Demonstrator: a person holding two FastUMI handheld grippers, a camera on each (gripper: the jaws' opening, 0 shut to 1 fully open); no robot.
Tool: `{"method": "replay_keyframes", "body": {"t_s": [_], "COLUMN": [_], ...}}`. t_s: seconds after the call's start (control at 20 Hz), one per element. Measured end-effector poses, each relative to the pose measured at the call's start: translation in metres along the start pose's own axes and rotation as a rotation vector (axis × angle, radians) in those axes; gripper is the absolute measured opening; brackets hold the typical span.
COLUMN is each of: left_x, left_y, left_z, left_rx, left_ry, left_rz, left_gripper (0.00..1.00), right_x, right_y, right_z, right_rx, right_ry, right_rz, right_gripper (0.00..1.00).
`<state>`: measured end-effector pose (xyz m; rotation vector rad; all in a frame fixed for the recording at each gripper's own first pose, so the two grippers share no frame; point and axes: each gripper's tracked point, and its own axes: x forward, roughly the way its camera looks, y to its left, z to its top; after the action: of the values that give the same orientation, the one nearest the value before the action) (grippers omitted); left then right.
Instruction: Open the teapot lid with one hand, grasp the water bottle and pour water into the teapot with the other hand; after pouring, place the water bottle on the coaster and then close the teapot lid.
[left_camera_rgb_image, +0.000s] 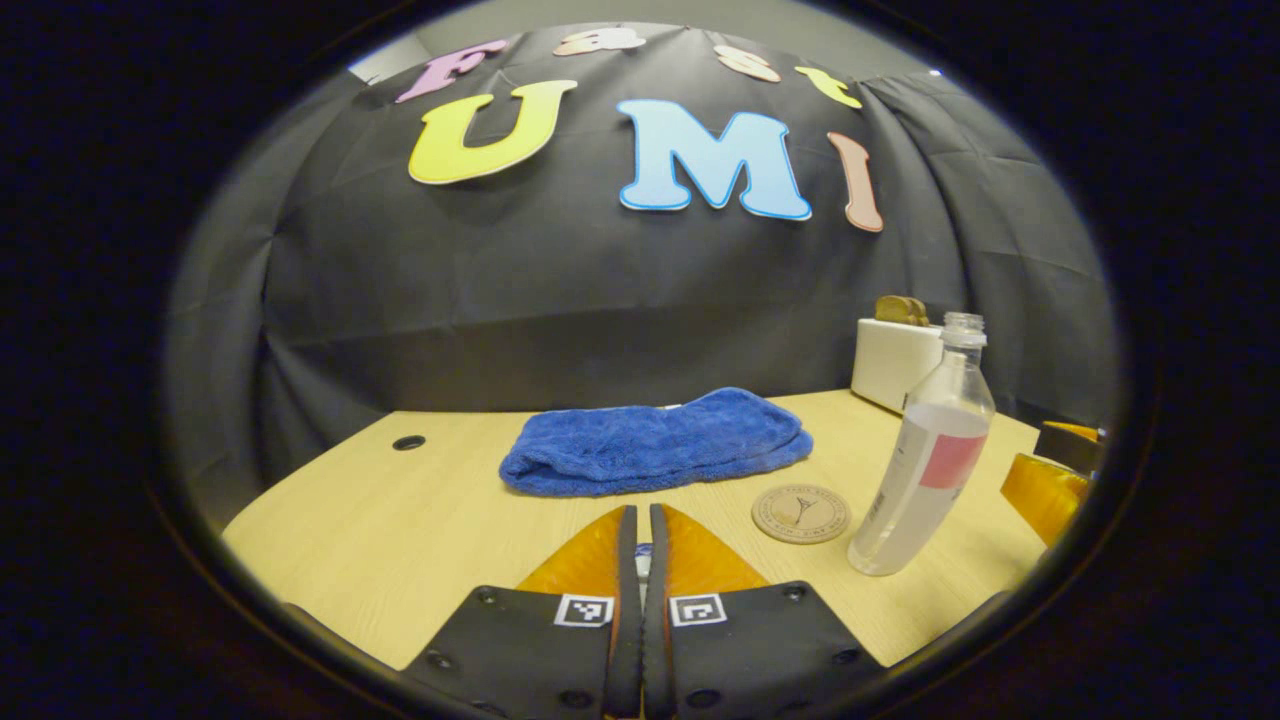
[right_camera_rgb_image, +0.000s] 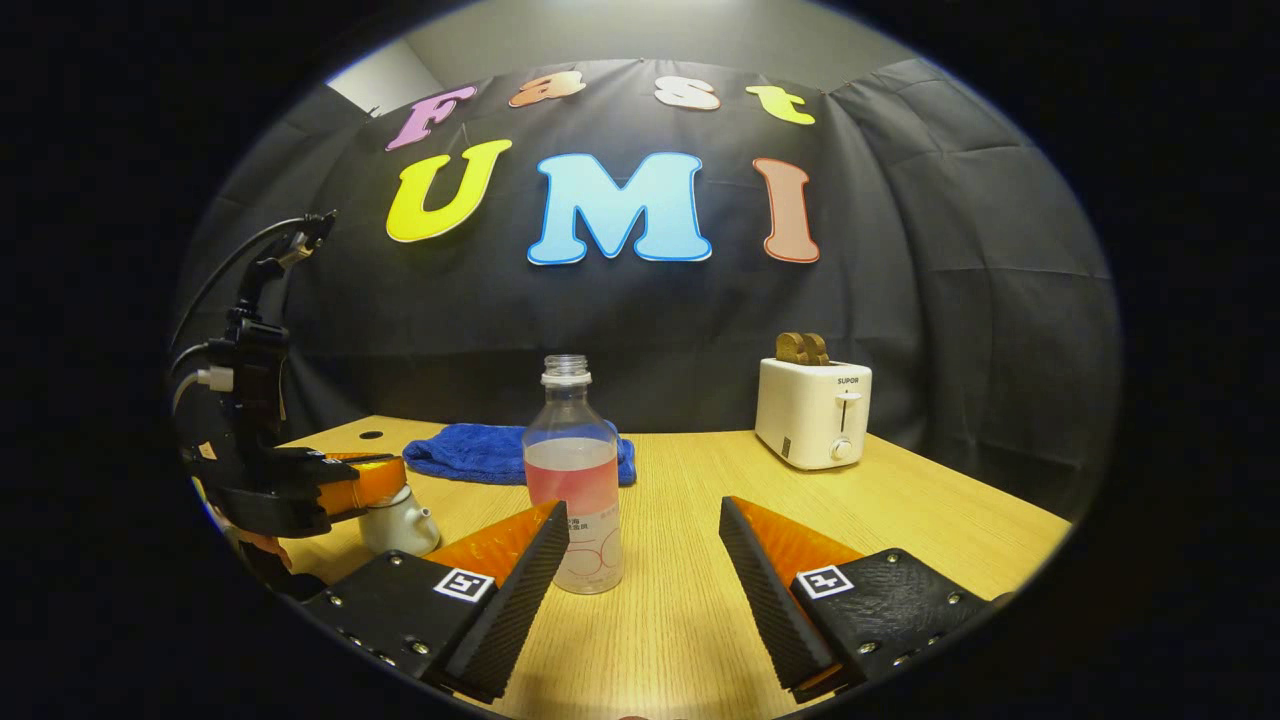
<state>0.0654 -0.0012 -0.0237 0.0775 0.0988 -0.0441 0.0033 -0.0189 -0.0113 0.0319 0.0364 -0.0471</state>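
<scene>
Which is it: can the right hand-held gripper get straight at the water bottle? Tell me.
Probably yes. The right hand-held gripper is open, and the water bottle stands upright just ahead on the table, nearer its left finger. Nothing lies between them; the toaster stands well off.

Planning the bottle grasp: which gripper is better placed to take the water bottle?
Right. The right gripper is open, with the water bottle just ahead between its fingers. The left gripper looks shut above the teapot, apparently on its lid knob.
</scene>
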Motion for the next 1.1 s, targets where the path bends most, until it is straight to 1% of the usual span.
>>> {"method": "replay_keyframes", "body": {"t_s": [0.2,0.3,0.4,0.45,0.55,0.7,0.9,1.1], "left_x": [0.000,-0.001,-0.004,-0.007,-0.011,-0.020,-0.037,-0.058], "left_y": [0.001,0.001,0.001,-0.001,-0.004,-0.003,0.014,0.039], "left_z": [0.003,0.005,0.013,0.019,0.028,0.036,0.041,0.043], "left_rx": [-0.018,-0.029,-0.027,-0.025,-0.022,-0.031,-0.039,-0.034], "left_ry": [-0.007,-0.011,-0.027,-0.038,-0.051,-0.069,-0.071,-0.078], "left_rz": [-0.010,-0.018,-0.023,-0.031,-0.041,-0.045,-0.019,0.023], "left_gripper": [0.06,0.07,0.06,0.07,0.06,0.07,0.07,0.07], "right_x": [0.000,0.001,0.002,0.002,0.003,0.006,0.013,0.025], "right_y": [-0.002,-0.001,0.001,0.002,0.006,0.013,0.019,0.028], "right_z": [0.000,-0.001,-0.001,-0.001,-0.001,0.001,0.006,-0.003], "right_rx": [0.001,0.005,0.007,0.008,0.015,0.015,-0.007,0.002], "right_ry": [0.000,0.003,0.005,0.006,0.009,0.015,0.028,0.095], "right_rz": [-0.002,0.000,0.007,0.011,0.026,0.061,0.095,0.164], "right_gripper": [0.94,0.94,0.94,0.94,0.94,0.94,0.94,0.94]}}
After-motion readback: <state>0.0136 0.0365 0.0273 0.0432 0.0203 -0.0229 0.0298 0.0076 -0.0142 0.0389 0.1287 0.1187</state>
